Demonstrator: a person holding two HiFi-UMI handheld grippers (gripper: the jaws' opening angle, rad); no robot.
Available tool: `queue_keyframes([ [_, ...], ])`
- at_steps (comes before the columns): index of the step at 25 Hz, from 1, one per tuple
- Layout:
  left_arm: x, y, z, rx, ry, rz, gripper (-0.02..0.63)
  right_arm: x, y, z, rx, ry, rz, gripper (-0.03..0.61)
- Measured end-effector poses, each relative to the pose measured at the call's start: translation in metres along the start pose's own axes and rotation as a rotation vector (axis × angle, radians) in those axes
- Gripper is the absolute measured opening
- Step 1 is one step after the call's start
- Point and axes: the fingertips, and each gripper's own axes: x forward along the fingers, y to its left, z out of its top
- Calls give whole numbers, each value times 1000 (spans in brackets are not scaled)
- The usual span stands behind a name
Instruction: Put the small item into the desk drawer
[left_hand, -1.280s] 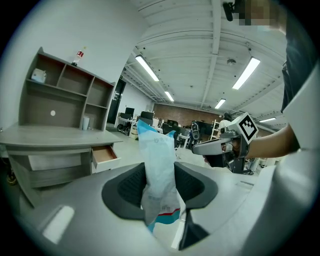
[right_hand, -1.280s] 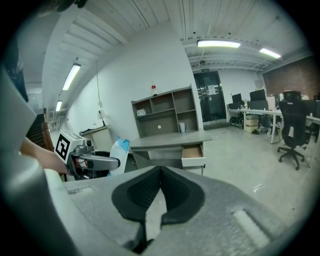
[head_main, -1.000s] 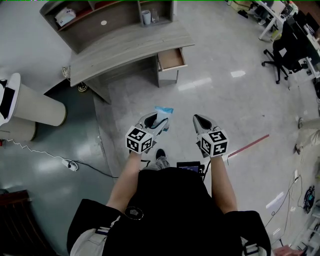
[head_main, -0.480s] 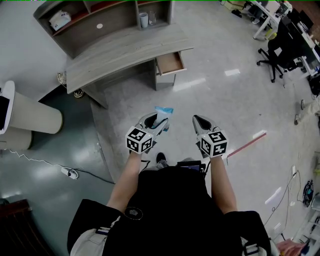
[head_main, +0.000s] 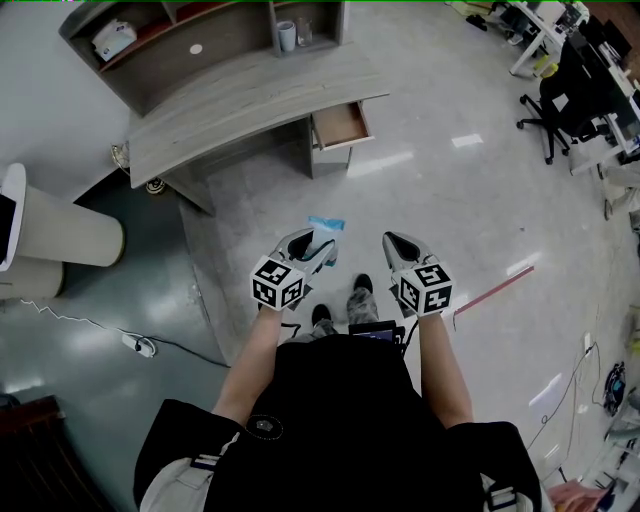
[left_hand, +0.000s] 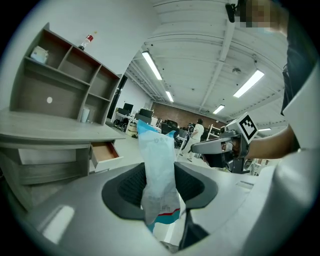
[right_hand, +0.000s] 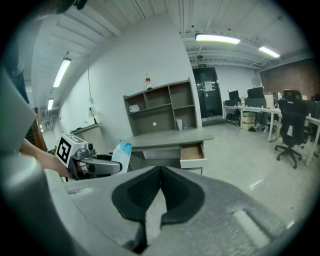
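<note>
In the head view my left gripper (head_main: 312, 243) is shut on a small white packet with a blue top (head_main: 323, 230), held upright in front of the person. In the left gripper view the packet (left_hand: 159, 175) stands pinched between the dark pads. My right gripper (head_main: 392, 243) hangs beside it at the same height, jaws shut with nothing in them (right_hand: 161, 170). The grey desk (head_main: 240, 95) stands some way ahead across the floor, and its wooden-lined drawer (head_main: 340, 122) is pulled open at the right end. That drawer (right_hand: 192, 151) also shows in the right gripper view.
A shelf unit (head_main: 200, 30) with a cup and small items sits on the desk. White cylindrical stands (head_main: 60, 225) and a floor cable (head_main: 140, 345) lie to the left. Office chairs (head_main: 575, 90) and desks are far right. A red strip (head_main: 495, 288) lies on the floor.
The person has taken a step, and both shoes now show below the grippers. Both grippers have shifted slightly with the body. The packet stays in the left jaws.
</note>
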Motion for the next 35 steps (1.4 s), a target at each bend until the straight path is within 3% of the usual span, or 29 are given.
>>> queue_keyframes([
  [19, 73, 32, 48, 30, 9, 91, 173, 42, -83, 49, 10, -25, 75, -5],
  [35, 126, 61, 94, 33, -39, 257, 173, 80, -153, 93, -24, -43, 193, -5],
])
